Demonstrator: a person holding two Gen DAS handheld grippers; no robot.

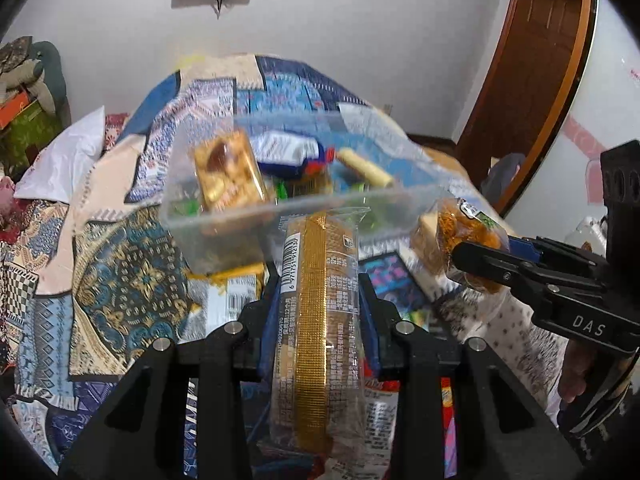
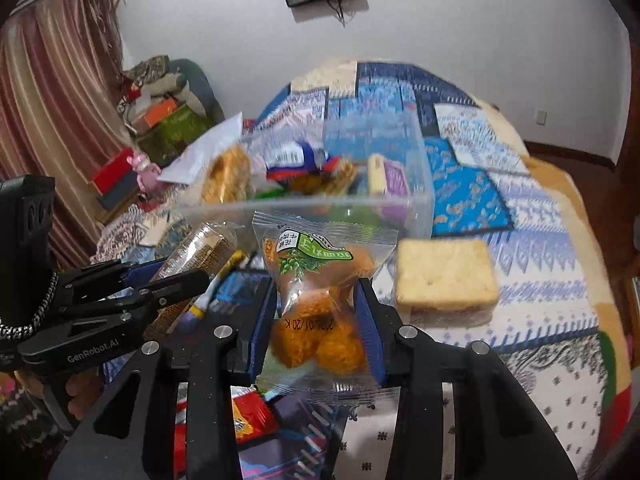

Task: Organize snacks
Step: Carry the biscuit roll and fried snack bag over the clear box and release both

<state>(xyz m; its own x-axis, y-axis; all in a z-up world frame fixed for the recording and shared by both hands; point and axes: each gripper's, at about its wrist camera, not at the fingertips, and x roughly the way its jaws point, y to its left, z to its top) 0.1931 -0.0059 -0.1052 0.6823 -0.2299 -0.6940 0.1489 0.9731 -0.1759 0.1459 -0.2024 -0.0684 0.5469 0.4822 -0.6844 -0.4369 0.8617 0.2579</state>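
Observation:
My left gripper point(image 1: 320, 276) is shut on a long gold-striped biscuit packet point(image 1: 316, 320) and holds it just in front of a clear plastic bin point(image 1: 224, 236) with several snacks inside. My right gripper point(image 2: 316, 296) is shut on a clear bag of orange fried snacks point(image 2: 320, 280) with a green label, also near the bin point(image 2: 416, 208). The right gripper shows in the left wrist view point(image 1: 476, 260) with its bag point(image 1: 460, 228). The left gripper shows in the right wrist view point(image 2: 180, 276) with the biscuit packet point(image 2: 200, 252).
The bin stands on a bed with a blue patterned patchwork quilt point(image 2: 464, 196). A pale square cracker pack point(image 2: 444, 276) lies right of the bin. More packets, red point(image 2: 248, 416) and dark point(image 1: 392, 280), lie below the grippers. Boxes and clutter point(image 2: 168, 124) stand at the far left by a curtain.

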